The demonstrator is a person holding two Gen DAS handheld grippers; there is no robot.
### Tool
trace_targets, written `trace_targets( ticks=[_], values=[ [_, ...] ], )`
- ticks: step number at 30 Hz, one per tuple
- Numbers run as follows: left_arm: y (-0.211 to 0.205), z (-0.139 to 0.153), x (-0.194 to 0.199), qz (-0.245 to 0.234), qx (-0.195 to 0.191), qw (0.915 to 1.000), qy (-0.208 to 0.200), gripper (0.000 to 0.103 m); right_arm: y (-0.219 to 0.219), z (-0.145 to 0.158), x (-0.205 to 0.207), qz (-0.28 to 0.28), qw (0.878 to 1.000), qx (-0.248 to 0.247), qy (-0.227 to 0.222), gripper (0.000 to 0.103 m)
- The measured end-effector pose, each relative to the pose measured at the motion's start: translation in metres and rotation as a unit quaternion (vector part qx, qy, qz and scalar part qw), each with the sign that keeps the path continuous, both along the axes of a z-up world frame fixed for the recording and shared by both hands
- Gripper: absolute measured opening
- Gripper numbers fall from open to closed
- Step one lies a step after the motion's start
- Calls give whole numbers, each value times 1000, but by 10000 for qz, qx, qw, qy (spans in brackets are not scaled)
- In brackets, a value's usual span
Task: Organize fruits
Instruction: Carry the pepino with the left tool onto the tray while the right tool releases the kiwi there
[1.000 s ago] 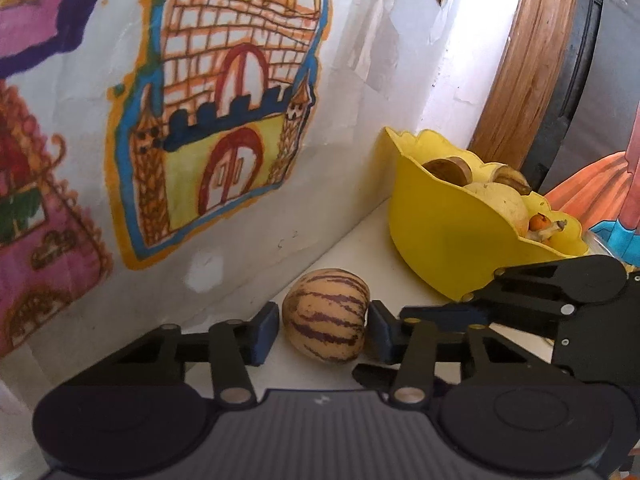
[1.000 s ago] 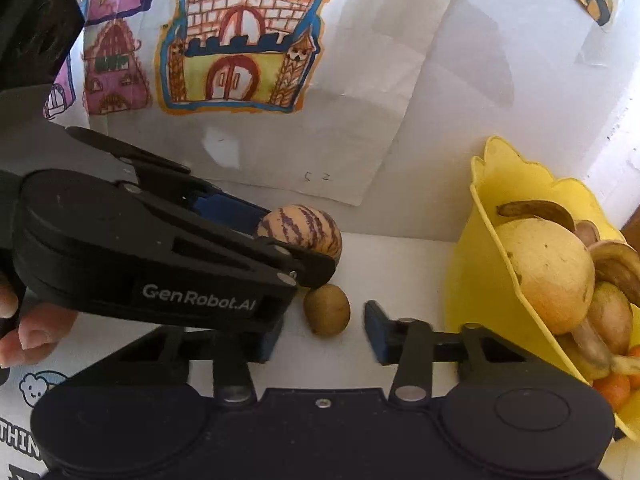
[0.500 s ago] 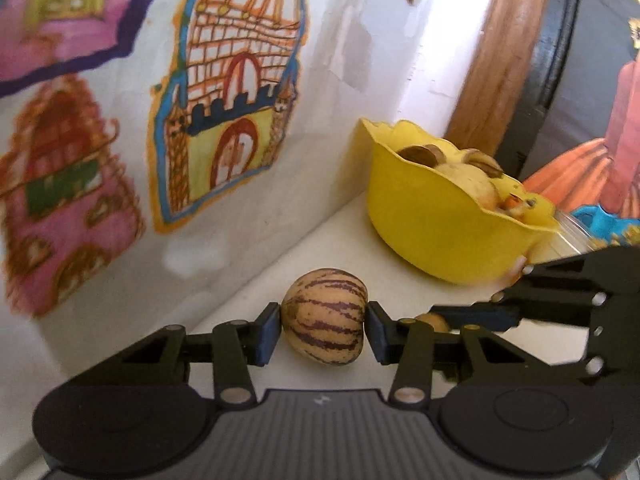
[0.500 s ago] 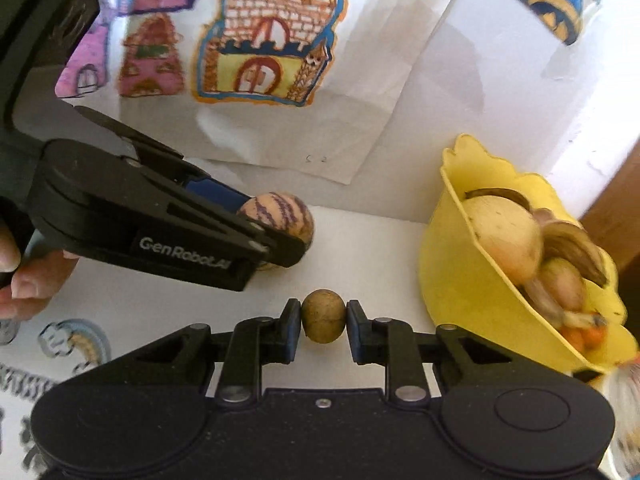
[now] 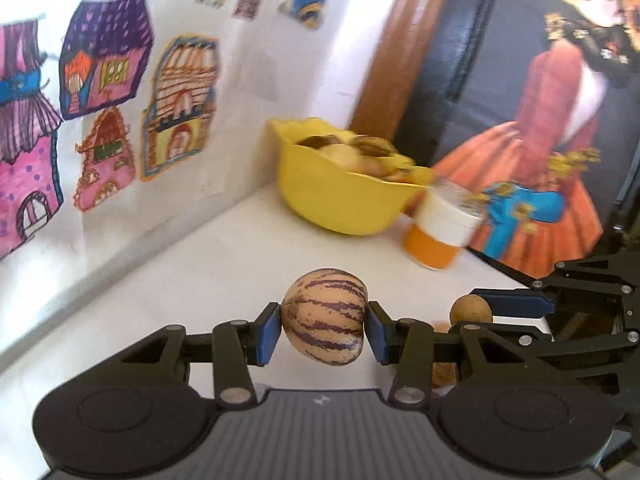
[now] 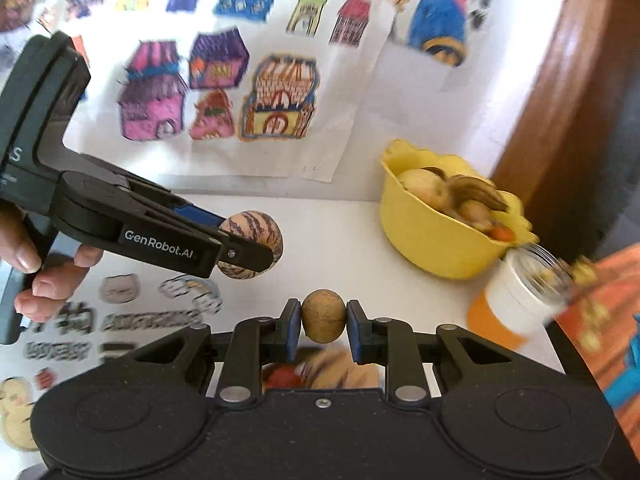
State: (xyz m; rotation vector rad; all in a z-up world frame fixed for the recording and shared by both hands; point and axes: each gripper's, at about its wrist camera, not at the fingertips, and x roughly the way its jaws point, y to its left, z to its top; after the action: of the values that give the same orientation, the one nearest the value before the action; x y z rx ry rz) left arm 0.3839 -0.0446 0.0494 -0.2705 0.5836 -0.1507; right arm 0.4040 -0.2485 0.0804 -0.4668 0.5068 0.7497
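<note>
Two fruits are now off the table: the left gripper (image 5: pixel 324 330), open around the striped melon (image 5: pixel 325 316) a second ago, is clamped on it and raised, and the right gripper (image 6: pixel 323 326) pinches the small brown fruit (image 6: pixel 323 321) likewise. Ahead and right of both, well apart, sits the yellow bowl (image 6: pixel 436 248) of fruit, likely their destination, with an orange-and-white jar (image 6: pixel 516 304) just beside it.

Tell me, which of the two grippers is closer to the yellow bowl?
Right, I think. The right gripper, clamping a small brown fruit, sits on the yellow bowl side; the left gripper, holding the striped fruit, is farther off.
</note>
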Motion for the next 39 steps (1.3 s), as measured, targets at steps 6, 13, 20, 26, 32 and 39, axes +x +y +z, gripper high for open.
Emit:
trace_targets(
  ticks=[6, 13, 20, 26, 32, 39],
  values=[
    [-26, 17, -46, -373, -98, 9992, -78, 49, -37, 13, -58, -276, 9994, 160, -117, 26],
    [-48, 29, -96, -688, -146, 9974, -179, 49, -61, 17, -122, -538, 9980, 319, -114, 26],
    [-68, 28, -136, -943, -17, 9953, -222, 49, -78, 6, -170, -920, 9946, 485, -2, 26],
    [-87, 24, -160, -1166, 128, 9927, -270, 49, -87, -14, -198, -1254, 9912, 416, -118, 26],
    [-104, 17, -178, -1367, 327, 9895, -324, 49, -94, -29, -215, -1489, 9876, 467, -185, 26],
    [-114, 9, -190, -1467, 495, 9874, -332, 49, -92, -43, -232, -1760, 9830, 303, -431, 26]
  ],
)
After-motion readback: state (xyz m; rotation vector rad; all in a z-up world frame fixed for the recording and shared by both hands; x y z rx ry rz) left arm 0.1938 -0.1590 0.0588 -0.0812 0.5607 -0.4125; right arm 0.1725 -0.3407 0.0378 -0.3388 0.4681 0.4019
